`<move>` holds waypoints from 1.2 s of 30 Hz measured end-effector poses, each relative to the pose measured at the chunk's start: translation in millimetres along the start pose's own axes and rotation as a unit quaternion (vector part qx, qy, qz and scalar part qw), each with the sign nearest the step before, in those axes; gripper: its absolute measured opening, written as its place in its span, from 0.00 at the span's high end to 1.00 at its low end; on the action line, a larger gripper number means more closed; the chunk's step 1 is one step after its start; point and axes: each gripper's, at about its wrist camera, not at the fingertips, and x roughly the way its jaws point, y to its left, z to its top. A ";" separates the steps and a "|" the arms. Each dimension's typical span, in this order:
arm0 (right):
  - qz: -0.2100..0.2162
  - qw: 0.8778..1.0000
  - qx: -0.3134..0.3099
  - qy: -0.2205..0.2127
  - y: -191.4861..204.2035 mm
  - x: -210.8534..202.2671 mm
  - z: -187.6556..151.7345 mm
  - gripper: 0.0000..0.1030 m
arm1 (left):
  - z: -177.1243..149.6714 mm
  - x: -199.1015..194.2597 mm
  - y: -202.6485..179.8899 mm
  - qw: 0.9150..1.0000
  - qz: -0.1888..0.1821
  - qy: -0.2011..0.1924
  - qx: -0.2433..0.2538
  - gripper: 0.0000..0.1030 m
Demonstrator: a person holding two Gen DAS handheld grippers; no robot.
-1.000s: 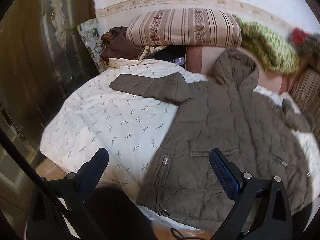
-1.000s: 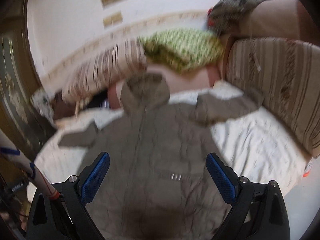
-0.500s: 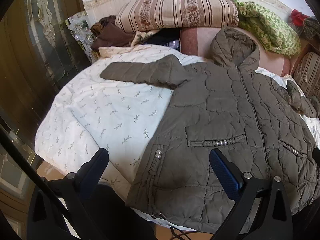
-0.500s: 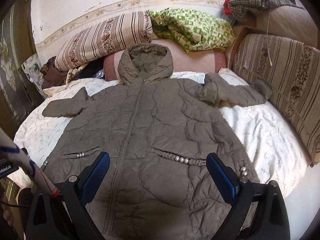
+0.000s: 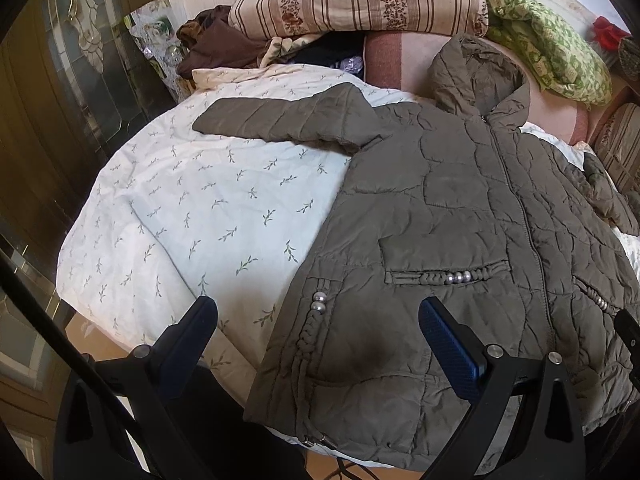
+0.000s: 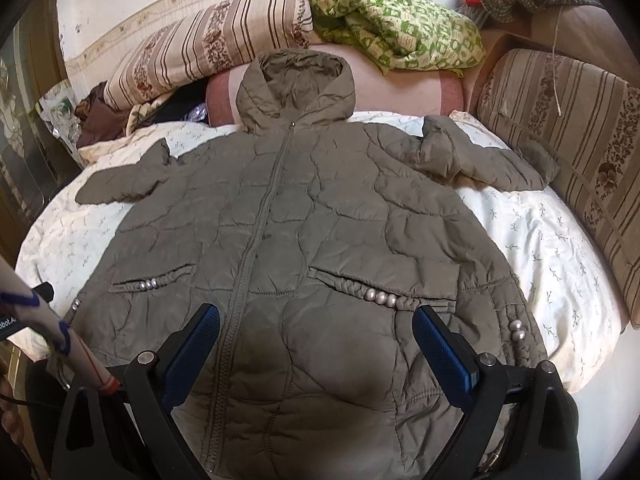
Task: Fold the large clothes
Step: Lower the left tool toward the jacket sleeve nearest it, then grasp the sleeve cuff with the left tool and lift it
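Jacket (image 6: 304,216) spread flat on the bed (image 6: 560,248), both grippers above its near hem.

The jacket lies face up across the middle of the bed, hood (image 6: 296,84) toward the far edge and resting against a bolster (image 6: 400,88) — one sleeve (image 5: 280,120) reaches toward the bed's left edge, the other sleeve (image 6: 484,156) toward the right edge, near a cushion (image 6: 568,140) standing along that side. Behind the bolster a pillow (image 6: 208,44) sits at the far left and a crumpled blanket (image 6: 396,28) at the far right. The left gripper (image 5: 316,332) hangs over the hem's left corner, the right gripper (image 6: 316,332) over the hem's middle — neither touching it.
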 end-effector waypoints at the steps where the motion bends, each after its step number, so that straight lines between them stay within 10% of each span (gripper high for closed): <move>1: -0.001 1.000 -0.002 0.002 1.5 1.6 0.0 0.04 | -0.1 1.7 0.5 1.000 0.000 0.001 -0.001 0.02; 23: -0.008 0.999 -0.024 0.030 12.0 25.3 -4.0 0.10 | 9.2 34.7 34.2 0.999 0.021 0.010 -0.035 0.02; 36: -0.003 0.998 -0.051 0.027 29.0 44.5 8.8 0.10 | 108.0 98.8 115.2 0.984 0.003 -0.005 -0.177 0.02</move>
